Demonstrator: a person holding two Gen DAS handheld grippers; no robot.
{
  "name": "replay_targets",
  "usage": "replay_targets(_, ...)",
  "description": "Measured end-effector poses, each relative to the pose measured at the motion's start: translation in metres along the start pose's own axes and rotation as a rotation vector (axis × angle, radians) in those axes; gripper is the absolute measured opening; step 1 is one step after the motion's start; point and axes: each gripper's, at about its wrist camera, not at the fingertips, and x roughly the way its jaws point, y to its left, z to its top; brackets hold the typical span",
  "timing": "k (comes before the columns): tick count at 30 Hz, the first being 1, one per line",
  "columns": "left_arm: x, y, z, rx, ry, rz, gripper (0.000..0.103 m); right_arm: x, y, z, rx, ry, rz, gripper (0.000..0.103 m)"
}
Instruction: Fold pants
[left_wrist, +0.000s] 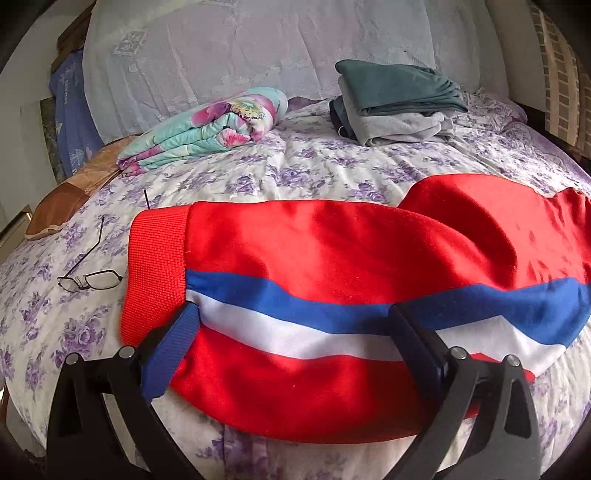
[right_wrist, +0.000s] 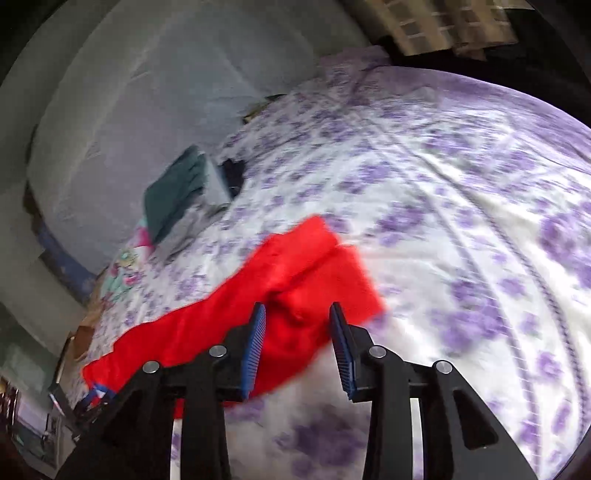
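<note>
Red pants (left_wrist: 325, 243) with a blue and white side stripe lie across the flowered bed, ribbed red waistband at the left. My left gripper (left_wrist: 295, 314) is open wide, low over the striped side of the pants near the waistband, empty. In the blurred right wrist view the red pants (right_wrist: 295, 273) stretch from lower left to the middle. My right gripper (right_wrist: 297, 325) is open, its jaws either side of the leg end of the pants, holding nothing.
A pair of glasses (left_wrist: 88, 277) lies on the bed left of the waistband. A folded floral blanket (left_wrist: 210, 125) and a stack of folded green and grey clothes (left_wrist: 399, 99) sit at the far side. The purple-flowered sheet (right_wrist: 461, 221) extends to the right.
</note>
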Motion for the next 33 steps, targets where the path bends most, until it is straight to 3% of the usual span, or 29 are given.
replay_targets(3,0.000,0.000,0.000,-0.005,0.000,0.007,0.098,0.015,0.013,0.007,-0.019,0.013,0.057,0.037)
replay_targets(7,0.000,-0.001,0.000,-0.006,0.002,0.008,0.098,0.048,0.012,0.010,0.046,0.110,0.136,0.037)
replay_targets(10,0.001,0.000,0.000,-0.010,0.002,0.004,0.098,0.065,0.022,0.014,-0.010,0.120,0.151,0.029)
replay_targets(11,0.001,0.000,0.001,-0.013,0.003,0.003,0.098,0.067,0.025,0.015,-0.030,0.112,0.150,0.015)
replay_targets(12,0.001,0.001,0.001,-0.016,0.004,0.001,0.098,0.064,0.028,0.018,-0.051,0.085,0.143,0.009)
replay_targets(16,0.000,0.004,0.002,-0.035,0.004,-0.019,0.098,0.014,0.050,0.020,-0.129,-0.052,0.195,0.008)
replay_targets(19,-0.001,0.005,0.002,-0.043,0.000,-0.026,0.098,-0.018,0.050,0.012,-0.159,-0.080,0.167,0.008)
replay_targets(22,-0.001,0.005,0.002,-0.038,-0.002,-0.024,0.098,0.004,0.015,-0.006,-0.095,0.067,0.022,0.012)
replay_targets(24,-0.002,0.006,0.002,-0.037,0.003,-0.029,0.098,0.014,-0.006,-0.017,-0.003,0.118,0.037,0.014)
replay_targets(26,-0.003,0.006,0.002,-0.029,0.014,-0.037,0.098,0.003,-0.005,-0.015,0.030,0.071,0.077,0.016)
replay_targets(28,-0.007,0.006,0.003,-0.024,0.031,-0.044,0.098,-0.007,0.013,-0.008,-0.049,0.024,0.045,0.016)
replay_targets(31,-0.021,0.008,0.007,-0.046,0.029,-0.050,0.098,-0.010,0.051,-0.006,-0.269,0.011,-0.081,0.025)
replay_targets(32,-0.030,0.009,0.009,-0.059,0.012,-0.041,0.098,-0.007,0.060,-0.009,-0.341,0.033,-0.127,0.043)
replay_targets(33,-0.035,0.010,0.010,-0.062,0.001,-0.033,0.098,-0.001,0.061,-0.011,-0.377,0.065,-0.171,0.068)
